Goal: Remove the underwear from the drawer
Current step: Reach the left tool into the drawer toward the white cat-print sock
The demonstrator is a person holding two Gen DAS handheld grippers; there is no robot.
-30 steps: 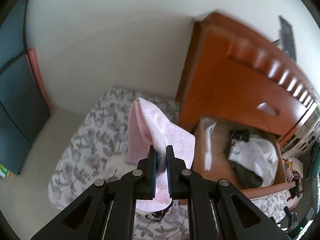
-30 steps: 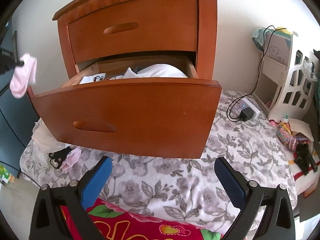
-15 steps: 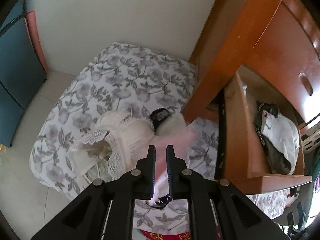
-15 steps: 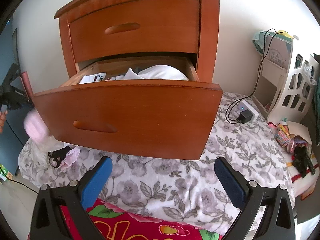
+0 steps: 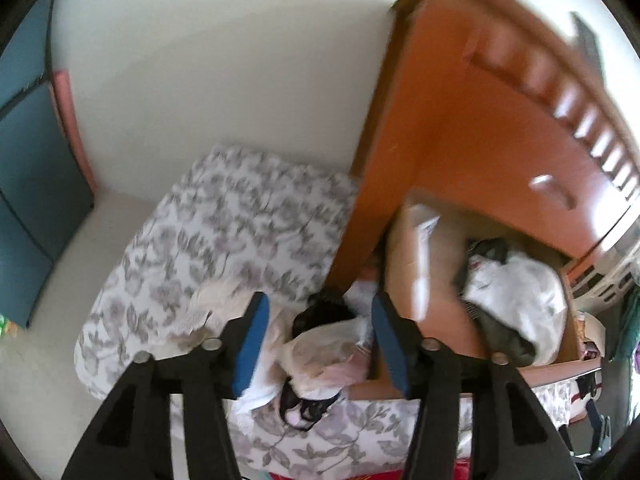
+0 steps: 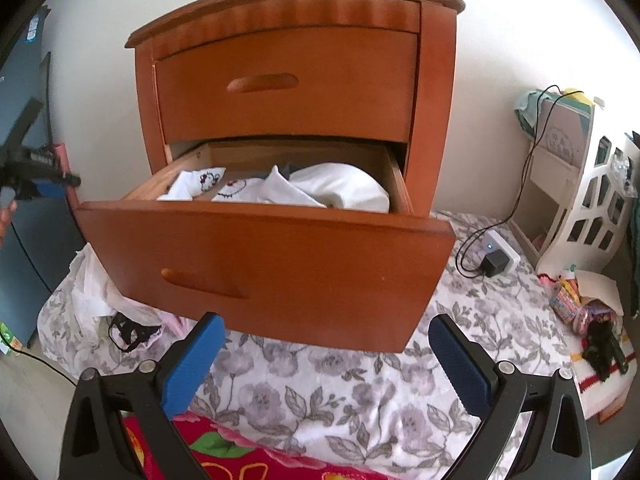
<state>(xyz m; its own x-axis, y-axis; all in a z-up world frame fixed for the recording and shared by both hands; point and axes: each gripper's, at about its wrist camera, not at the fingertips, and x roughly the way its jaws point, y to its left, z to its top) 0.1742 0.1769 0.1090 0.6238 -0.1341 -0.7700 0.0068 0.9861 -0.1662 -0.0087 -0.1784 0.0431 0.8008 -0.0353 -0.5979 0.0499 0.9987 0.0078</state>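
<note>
The lower drawer of the wooden nightstand stands pulled out, with white garments inside, also seen as the white bundle. My left gripper hovers over a pile of underwear on the flowered bedspread left of the drawer. Its jaws are opening and nothing sits between the pads. The pink piece lies loose on that pile. My right gripper hangs open and empty in front of the drawer front. The pile and the left gripper show at the far left.
A charger with a black cable lies on the bed right of the nightstand. A white cut-out shelf and small toys stand further right. A red blanket covers the near edge. A blue cabinet is on the left.
My left gripper carried the pink underwear from beside the drawer down to the pile on the bed, then spread its jaws and let it go. The right gripper stayed open in place.
</note>
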